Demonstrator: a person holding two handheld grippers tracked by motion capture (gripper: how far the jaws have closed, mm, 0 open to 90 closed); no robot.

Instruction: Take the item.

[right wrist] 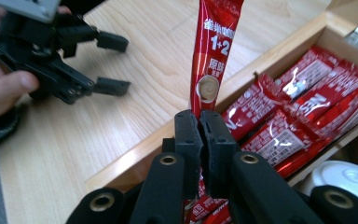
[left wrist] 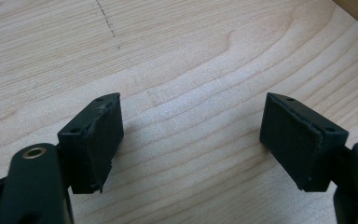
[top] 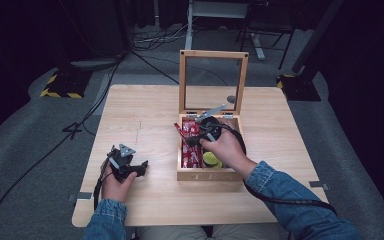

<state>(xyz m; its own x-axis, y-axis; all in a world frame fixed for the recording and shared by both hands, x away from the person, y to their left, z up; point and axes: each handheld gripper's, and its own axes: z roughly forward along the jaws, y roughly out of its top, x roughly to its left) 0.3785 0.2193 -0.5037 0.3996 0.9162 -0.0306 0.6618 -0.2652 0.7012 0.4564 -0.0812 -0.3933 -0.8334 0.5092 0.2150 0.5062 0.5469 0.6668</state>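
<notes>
From the high view, the right gripper [top: 196,136] is over the open wooden box [top: 211,175], pinching a red coffee sachet [top: 179,131] at the box's left wall, while the left gripper [top: 141,167] rests on the table [top: 150,115], well left of the box. In the left gripper view the jaws stand apart over bare table, nothing between them. In the right gripper view the jaws are clenched on the sachet's lower end, its length rising above more red sachets [right wrist: 303,112] in the box.
</notes>
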